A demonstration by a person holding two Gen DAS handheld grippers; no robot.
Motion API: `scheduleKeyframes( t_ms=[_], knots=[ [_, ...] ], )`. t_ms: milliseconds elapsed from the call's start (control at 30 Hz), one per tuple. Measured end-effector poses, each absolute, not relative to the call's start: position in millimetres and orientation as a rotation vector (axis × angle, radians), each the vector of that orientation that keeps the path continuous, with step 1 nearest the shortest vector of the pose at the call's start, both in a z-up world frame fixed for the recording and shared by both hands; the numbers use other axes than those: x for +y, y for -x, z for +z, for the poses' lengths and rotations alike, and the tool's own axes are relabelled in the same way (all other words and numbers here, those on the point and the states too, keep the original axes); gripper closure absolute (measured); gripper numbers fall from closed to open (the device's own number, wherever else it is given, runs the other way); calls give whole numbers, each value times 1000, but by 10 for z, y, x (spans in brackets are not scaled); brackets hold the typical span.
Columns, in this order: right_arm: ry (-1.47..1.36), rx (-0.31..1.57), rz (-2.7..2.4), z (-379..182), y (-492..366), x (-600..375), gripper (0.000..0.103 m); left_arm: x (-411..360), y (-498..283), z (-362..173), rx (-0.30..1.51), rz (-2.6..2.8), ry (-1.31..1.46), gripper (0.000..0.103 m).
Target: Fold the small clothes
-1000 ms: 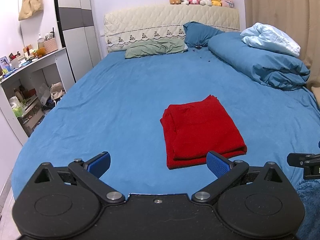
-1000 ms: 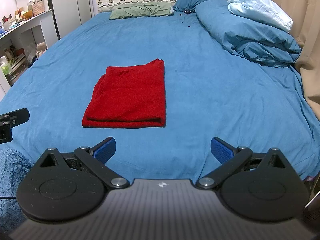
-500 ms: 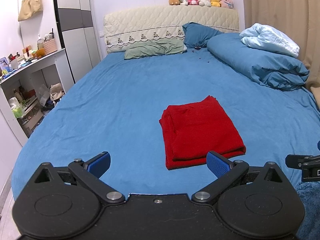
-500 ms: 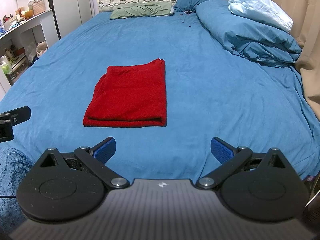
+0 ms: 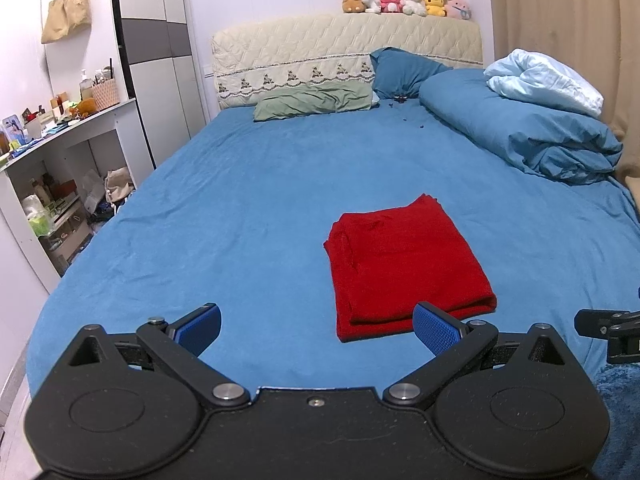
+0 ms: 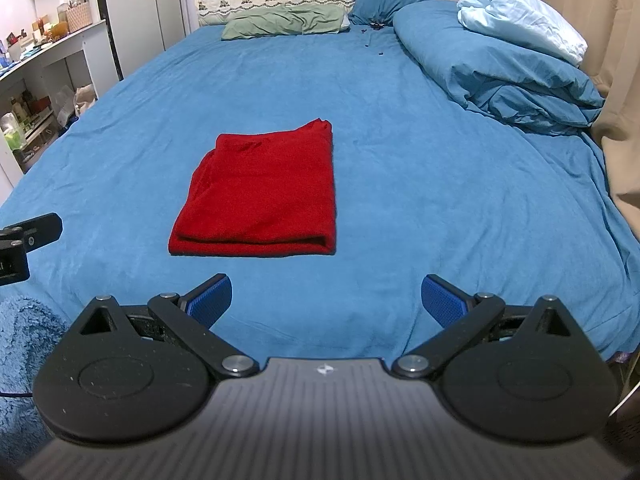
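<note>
Bed (image 5: 248, 208): a wide blue sheet fills both views, lying flat with only faint wrinkles; it carries everything.
Duvet (image 6: 500, 64): a bunched blue heap at about 2 o'clock in the right wrist view, with a pale blue blanket (image 6: 524, 20) on top, well apart from the work.
Pillows: a green pillow (image 5: 312, 100) and a blue pillow (image 5: 400, 74) at 12 o'clock against the quilted headboard (image 5: 344, 44).
Red garment (image 6: 264, 196): folded into a neat rectangle, doubled edge toward the camera, resting on the sheet at about 11 o'clock in the right wrist view and 1 o'clock in the left (image 5: 404, 268).
Left gripper (image 5: 316, 326): pads spread wide, holding nothing, hovering short of the garment's near edge.
Right gripper (image 6: 326, 300): likewise spread and empty, clear of the cloth.
Step in hand: the fold looks finished, or one halving remains; neither gripper touches the fabric.
Next move: if another fold is wanted, each gripper would need to pinch a near corner through all layers and carry it toward 12 o'clock, keeping the stack squared; otherwise a new piece is needed.
</note>
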State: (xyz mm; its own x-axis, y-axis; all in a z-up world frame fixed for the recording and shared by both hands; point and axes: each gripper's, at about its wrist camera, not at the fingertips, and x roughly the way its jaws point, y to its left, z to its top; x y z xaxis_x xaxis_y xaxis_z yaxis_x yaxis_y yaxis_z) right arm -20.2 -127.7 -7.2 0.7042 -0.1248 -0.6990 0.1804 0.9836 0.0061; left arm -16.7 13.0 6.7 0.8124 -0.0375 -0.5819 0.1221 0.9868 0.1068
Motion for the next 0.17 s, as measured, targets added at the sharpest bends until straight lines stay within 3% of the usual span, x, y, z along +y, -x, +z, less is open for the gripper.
scheduleKeyframes(
  t_ms=[167],
  knots=[
    [-75,771,-170,-73,201,-1269,0,131,167,58,605,-85,-149,0]
  ],
)
